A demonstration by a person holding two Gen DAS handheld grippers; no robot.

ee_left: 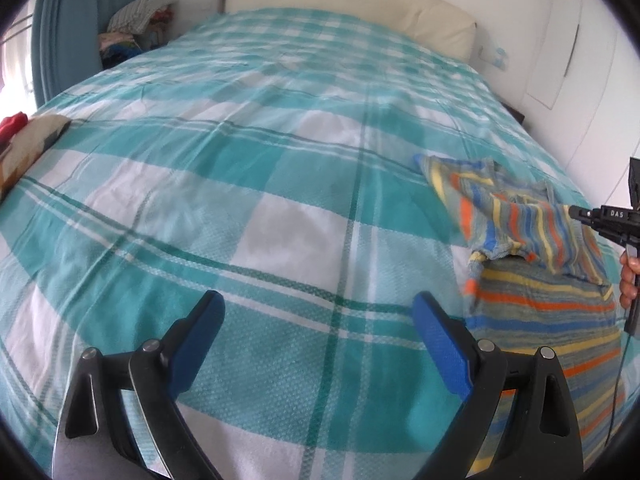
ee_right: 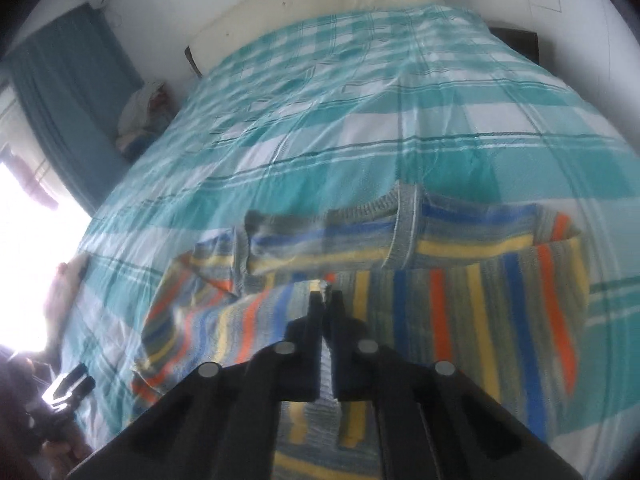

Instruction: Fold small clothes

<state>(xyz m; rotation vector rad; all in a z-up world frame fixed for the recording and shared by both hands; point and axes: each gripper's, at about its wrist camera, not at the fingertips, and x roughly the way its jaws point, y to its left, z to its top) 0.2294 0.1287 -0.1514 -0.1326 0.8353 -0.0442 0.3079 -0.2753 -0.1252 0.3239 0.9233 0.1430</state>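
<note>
A fold is judged underway: the striped garment (ee_right: 460,312) is pinched by the right gripper (ee_right: 325,294) (left gripper (ee_left: 318,320) spread wide, empty), and laying its edge flat is called for next.

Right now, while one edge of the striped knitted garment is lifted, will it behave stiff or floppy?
Probably floppy: the striped knitted garment sags and creases where the right gripper pinches it. It looks light, since one pinch lifts a whole flap. The knit should grip the checked bedcover rather than slide.

I'm seeing a soft knit striped sweater (ee_right: 460,280) on a woven, waffle-textured check bedspread (ee_left: 240,200). My left gripper (ee_left: 316,344) is matt black plastic with shiny metal pins and blue pads (ee_left: 440,340).
</note>
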